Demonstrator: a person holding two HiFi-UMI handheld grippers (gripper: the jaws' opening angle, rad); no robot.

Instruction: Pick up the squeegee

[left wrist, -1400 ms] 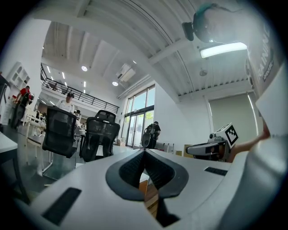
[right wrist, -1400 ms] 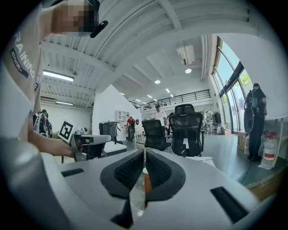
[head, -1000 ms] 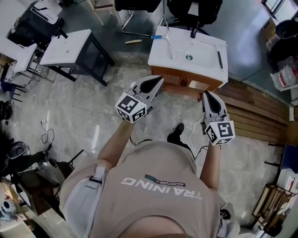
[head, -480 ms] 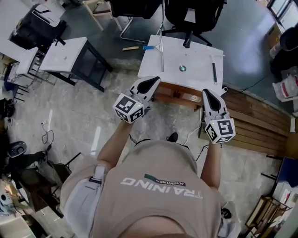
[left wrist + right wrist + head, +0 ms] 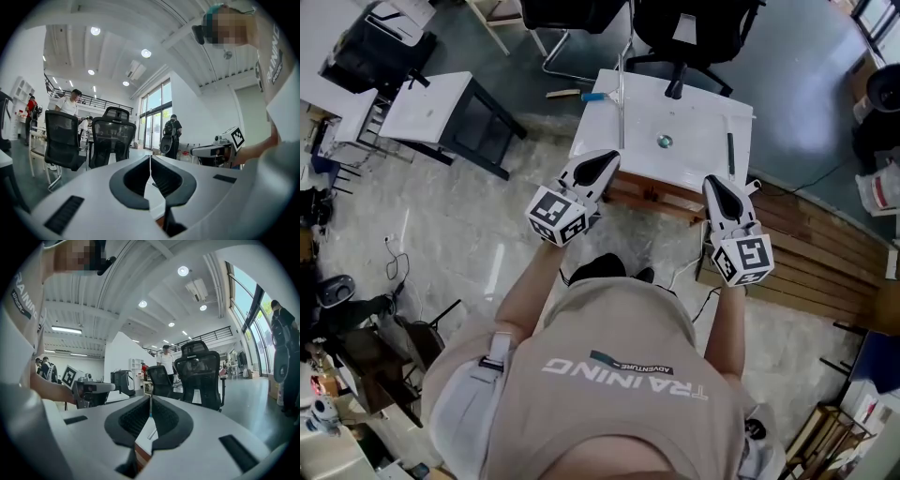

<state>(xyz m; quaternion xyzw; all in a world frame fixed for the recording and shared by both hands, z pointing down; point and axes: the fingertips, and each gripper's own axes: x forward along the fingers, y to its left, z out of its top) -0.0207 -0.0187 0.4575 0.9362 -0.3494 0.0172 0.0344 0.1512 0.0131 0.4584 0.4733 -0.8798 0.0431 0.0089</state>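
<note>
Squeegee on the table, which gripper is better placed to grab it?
Left, likely. The squeegee lies at the table's left edge, ahead of the left gripper; the right gripper faces the opposite side.

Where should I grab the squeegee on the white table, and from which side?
Probably grip the squeegee by its thin straight handle, mid-length, from above with the left gripper, jaws across the shaft. It lies flat at the left of the table, nearest that gripper; open its shut jaws first.
</note>
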